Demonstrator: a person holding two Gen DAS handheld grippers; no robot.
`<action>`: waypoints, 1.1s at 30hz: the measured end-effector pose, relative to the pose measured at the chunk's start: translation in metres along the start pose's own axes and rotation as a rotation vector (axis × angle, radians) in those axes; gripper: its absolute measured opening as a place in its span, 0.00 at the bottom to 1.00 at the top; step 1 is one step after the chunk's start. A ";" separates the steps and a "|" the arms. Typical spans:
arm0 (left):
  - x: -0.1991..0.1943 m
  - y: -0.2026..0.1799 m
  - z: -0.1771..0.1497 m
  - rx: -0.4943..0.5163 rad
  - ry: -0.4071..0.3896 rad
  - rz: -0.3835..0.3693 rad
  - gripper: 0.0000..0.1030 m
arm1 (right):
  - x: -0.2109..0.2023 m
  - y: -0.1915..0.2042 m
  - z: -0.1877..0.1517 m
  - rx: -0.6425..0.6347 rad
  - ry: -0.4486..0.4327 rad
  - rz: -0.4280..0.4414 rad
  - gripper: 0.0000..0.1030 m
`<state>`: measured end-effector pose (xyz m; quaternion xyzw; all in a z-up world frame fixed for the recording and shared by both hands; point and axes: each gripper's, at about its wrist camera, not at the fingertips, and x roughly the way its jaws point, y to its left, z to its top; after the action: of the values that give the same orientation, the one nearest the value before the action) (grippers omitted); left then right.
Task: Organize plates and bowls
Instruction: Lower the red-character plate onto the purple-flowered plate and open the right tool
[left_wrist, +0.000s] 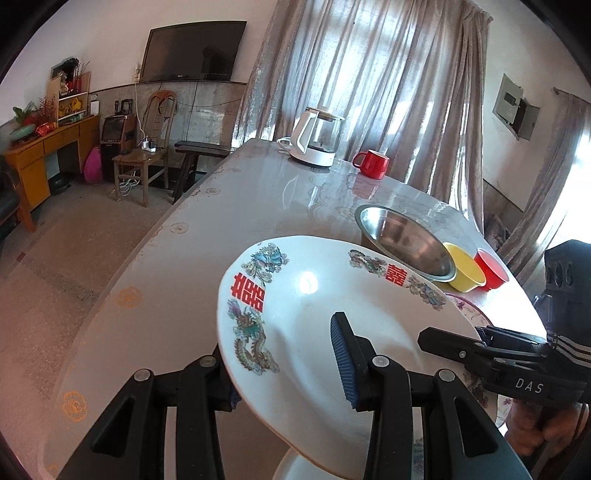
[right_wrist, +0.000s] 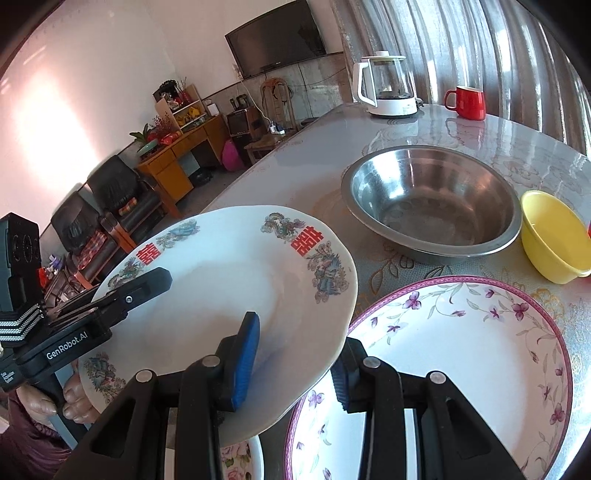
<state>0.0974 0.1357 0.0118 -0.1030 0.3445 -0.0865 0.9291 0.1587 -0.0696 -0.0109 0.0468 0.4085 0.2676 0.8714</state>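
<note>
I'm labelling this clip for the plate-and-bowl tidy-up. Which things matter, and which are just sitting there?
Part of the job:
white plate with red characters and dragons, gripped by both grippers
purple-flowered plate
steel bowl
yellow bowl
small red bowl

Lying about:
white glass kettle
red mug

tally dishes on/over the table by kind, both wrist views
Plates: 3 — dragon plate held by both grippers, purple-flower plate, pink-flower plate beneath it
Bowls: 3 — steel bowl, yellow bowl, red bowl
Mugs: 1 — red mug
Kettles: 1 — kettle
Total: 8
</note>
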 end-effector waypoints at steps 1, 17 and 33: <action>-0.002 -0.004 -0.001 0.006 -0.003 -0.009 0.40 | -0.005 -0.001 -0.002 0.004 -0.009 0.003 0.34; -0.001 -0.096 -0.023 0.086 0.056 -0.144 0.40 | -0.079 -0.050 -0.045 0.111 -0.103 -0.080 0.34; 0.028 -0.152 -0.048 0.130 0.198 -0.181 0.42 | -0.107 -0.106 -0.087 0.266 -0.091 -0.189 0.34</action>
<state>0.0731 -0.0241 -0.0034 -0.0644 0.4173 -0.2015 0.8838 0.0844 -0.2261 -0.0266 0.1353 0.4031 0.1256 0.8964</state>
